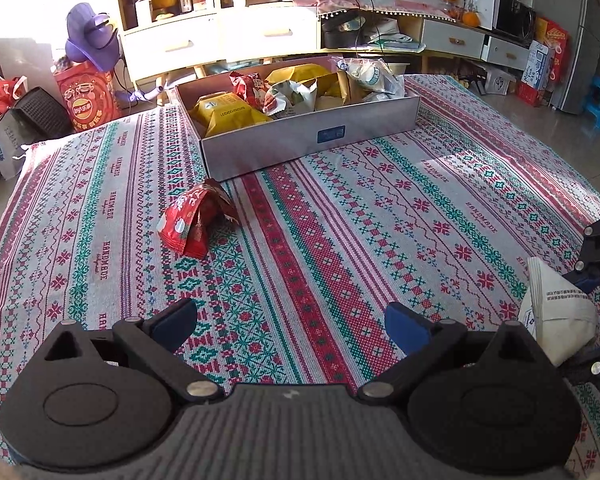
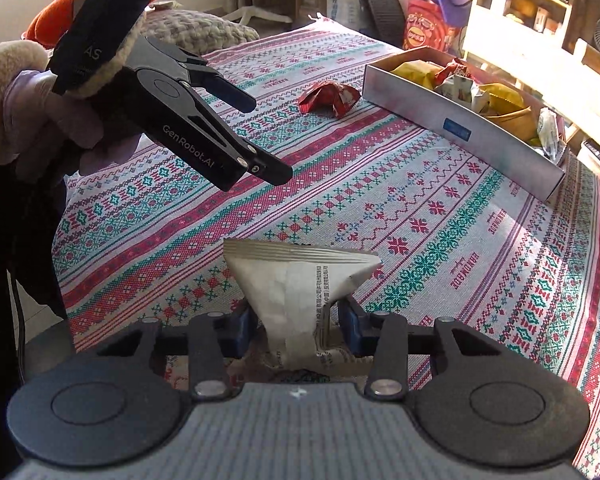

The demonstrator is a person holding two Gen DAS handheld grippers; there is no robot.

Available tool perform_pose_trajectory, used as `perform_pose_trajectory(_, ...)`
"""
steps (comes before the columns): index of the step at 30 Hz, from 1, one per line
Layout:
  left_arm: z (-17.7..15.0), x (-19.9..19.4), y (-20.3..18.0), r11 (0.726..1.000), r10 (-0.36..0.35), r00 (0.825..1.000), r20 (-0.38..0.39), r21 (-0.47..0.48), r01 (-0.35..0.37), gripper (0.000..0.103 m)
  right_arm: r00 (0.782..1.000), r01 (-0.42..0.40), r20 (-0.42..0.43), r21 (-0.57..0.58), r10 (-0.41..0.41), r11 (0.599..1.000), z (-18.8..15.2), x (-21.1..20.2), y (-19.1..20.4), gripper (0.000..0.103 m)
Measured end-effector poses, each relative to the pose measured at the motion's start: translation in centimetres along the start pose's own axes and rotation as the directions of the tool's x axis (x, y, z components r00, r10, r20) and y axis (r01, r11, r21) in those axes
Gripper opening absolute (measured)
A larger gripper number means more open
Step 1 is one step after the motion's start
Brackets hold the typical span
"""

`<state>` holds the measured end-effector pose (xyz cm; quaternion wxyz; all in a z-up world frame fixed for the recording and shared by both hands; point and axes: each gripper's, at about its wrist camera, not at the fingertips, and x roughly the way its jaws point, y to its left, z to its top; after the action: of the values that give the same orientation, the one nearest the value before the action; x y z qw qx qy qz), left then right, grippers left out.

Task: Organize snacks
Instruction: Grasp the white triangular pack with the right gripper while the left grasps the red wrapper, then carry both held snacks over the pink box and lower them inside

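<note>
**White packet clamped in right gripper, red packet loose on cloth**

While the right gripper (image 2: 298, 322) was closed on a white snack packet (image 2: 300, 292), its blue pads (image 2: 240, 326) pressed in on both sides of the packet's lower part, and the crimped top edge fanned out above them. Printed text ran down the packet's face. From the left wrist view the same white packet (image 1: 556, 316) showed at the far right edge, pinched between the right gripper's fingers and held off the cloth.

Left gripper (image 1: 290, 326): jaws wide apart, nothing between them, only patterned tablecloth (image 1: 340, 240) below. In the right wrist view it (image 2: 264, 140) hung over the table's left side, held in a gloved hand (image 2: 52, 120) with a fleece cuff.

A red snack packet (image 1: 194, 220) lay loose on the cloth, crumpled and partly tented, near the front-left corner of the grey box (image 1: 300, 140) but not touching it. The right wrist view put the red packet (image 2: 330, 98) just left of the box's end.

The box sat toward the far side of the table, well apart from both grippers. It held yellow bags (image 1: 228, 114), another red packet (image 1: 252, 86), white-green wrappers (image 1: 296, 96) and a clear bag with a white item (image 1: 368, 74) at its right end. Contents were piled loosely; couldn't tell any divider layout.

Behind the table: drawers and shelving (image 1: 220, 36), a purple hat (image 1: 90, 36), a red Lay's bag (image 1: 86, 100) on the floor.
</note>
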<state>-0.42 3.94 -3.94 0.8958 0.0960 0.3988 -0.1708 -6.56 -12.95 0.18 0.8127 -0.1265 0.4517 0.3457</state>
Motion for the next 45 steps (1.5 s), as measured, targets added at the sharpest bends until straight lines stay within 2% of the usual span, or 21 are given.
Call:
perform_pose_trajectory(1, 0.1, 0.2, 0.4, 1.0, 0.014, 1.0, 0.01, -0.007, -0.014, 0.102, 1.0, 0.007, 0.001, -0.001, -0.007, 1.0, 0.1, 0.0, 0.0, 0.034)
perform_pose_trajectory(10, 1.4, 2.3, 3.0, 0.991, 0.134, 0.988, 0.072, -0.03, -0.132, 0.102, 0.999, 0.045, 0.024, 0.045, -0.046, 0.998, 0.7, -0.4, -0.7, 0.034)
perform_pose_trajectory(16, 3.1, 3.6, 4.6, 0.99, 0.131, 0.987, 0.092, -0.058, -0.126, 0.1, 0.998, 0.057, 0.024, 0.065, -0.059, 0.996, 1.3, -0.2, -1.1, 0.034)
perform_pose_trajectory(19, 3.9, 4.2, 4.8, 0.993, 0.118, 0.988, 0.099, -0.034, -0.115, 0.094, 0.997, 0.066, 0.025, 0.08, -0.068, 0.995, 1.7, -0.1, -1.5, 0.034)
perform_pose_trajectory(21, 4.3, 4.7, 4.9, 0.995, 0.098, 0.991, 0.086, -0.015, -0.097, 0.084, 0.997, 0.072, 0.025, 0.099, -0.075, 0.992, 1.9, 0.0, -1.9, 0.034)
perform_pose_trajectory(27, 4.8, 5.6, 4.4, 0.996, 0.067, 0.996, 0.051, 0.047, -0.07, 0.067, 0.995, 0.097, 0.021, 0.146, -0.101, 0.985, 2.5, 0.4, -2.9, 0.034)
perform_pose_trajectory(31, 4.9, 5.5, 4.0, 0.996, 0.061, 0.997, 0.038, 0.069, -0.063, 0.063, 0.993, 0.111, 0.009, 0.168, -0.114, 0.98, 2.6, 0.7, -3.5, 0.034)
perform_pose_trajectory(38, 4.9, 5.2, 3.3, 0.995, 0.081, 0.997, 0.01, 0.063, -0.082, 0.051, 0.987, 0.16, -0.023, 0.228, -0.159, 0.961, 2.8, 1.2, -4.6, 0.034)
perform_pose_trajectory(45, 5.4, 4.9, 3.2, 0.997, 0.078, 0.996, -0.033, -0.003, -0.078, 0.047, 0.978, 0.205, -0.042, 0.321, -0.202, 0.925, 3.3, 1.3, -6.7, 0.034)
